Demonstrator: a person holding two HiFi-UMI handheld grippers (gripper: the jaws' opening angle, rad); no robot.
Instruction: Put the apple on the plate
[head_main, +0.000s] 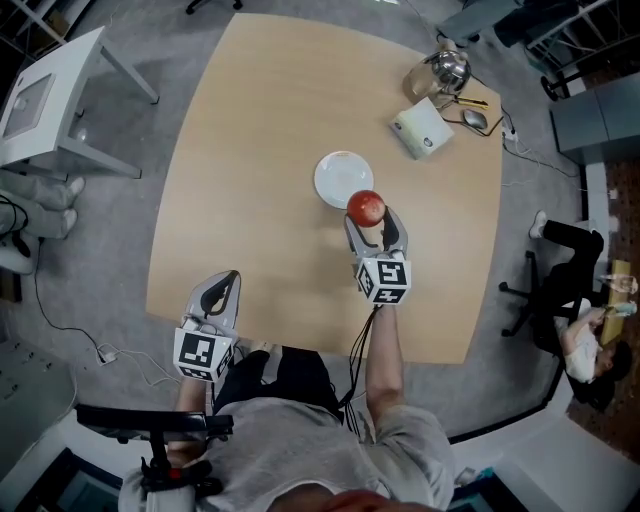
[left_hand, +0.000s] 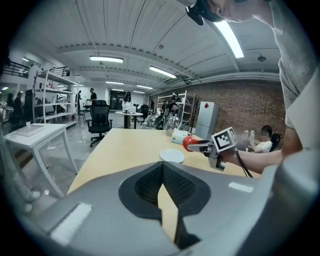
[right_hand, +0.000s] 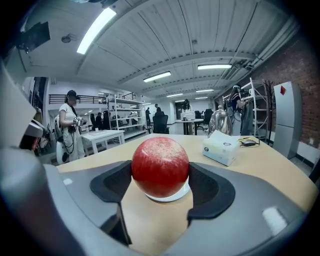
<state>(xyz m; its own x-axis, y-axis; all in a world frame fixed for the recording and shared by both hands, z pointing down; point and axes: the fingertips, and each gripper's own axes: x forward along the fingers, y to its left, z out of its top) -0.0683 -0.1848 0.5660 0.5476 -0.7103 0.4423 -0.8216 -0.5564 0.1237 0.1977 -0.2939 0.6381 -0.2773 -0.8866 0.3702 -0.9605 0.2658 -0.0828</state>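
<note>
A red apple (head_main: 366, 207) sits clamped between the jaws of my right gripper (head_main: 375, 222), held above the table just at the near edge of the white plate (head_main: 338, 176). In the right gripper view the apple (right_hand: 160, 166) fills the space between the dark pads and the plate (right_hand: 176, 194) shows just behind and below it. My left gripper (head_main: 222, 287) hovers at the table's near left edge, jaws together with nothing in them. From the left gripper view I see the plate (left_hand: 172, 155) and the apple (left_hand: 188, 142) in the right gripper farther along the table.
A white tissue box (head_main: 422, 128), a metal kettle (head_main: 447, 70) and a mouse (head_main: 473, 119) stand at the far right corner of the wooden table (head_main: 250, 150). A white side table (head_main: 50, 95) stands left. A person sits at the right (head_main: 585, 335).
</note>
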